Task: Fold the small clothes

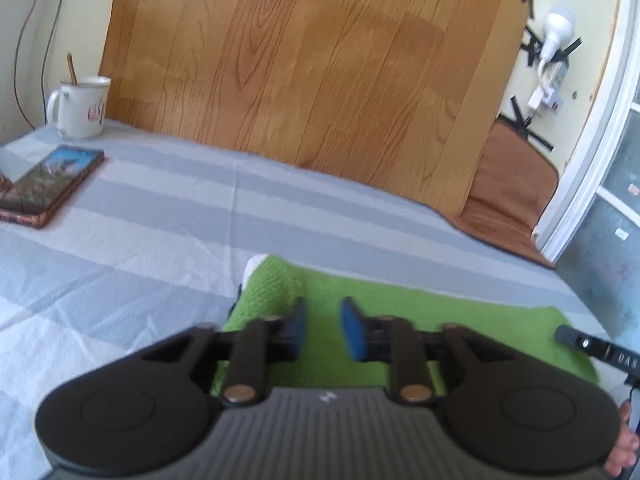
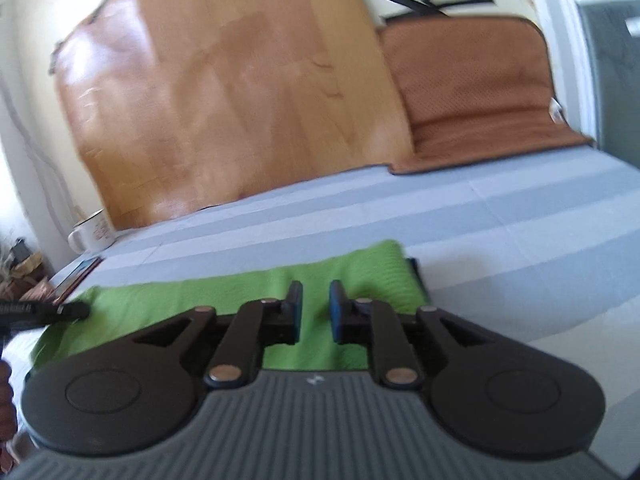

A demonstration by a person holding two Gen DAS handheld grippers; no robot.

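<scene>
The green knitted garment lay folded into a long strip on the grey-and-white striped cloth covering the tabletop. The left hand-held gripper was over its left end, jaws parted with nothing between the pads; the right hand-held gripper was over the right end, likewise released. Beyond the garment's far edge the striped cloth ran bare to the leaning wood panel. A mug and a phone sat at the far left, well apart.
</scene>
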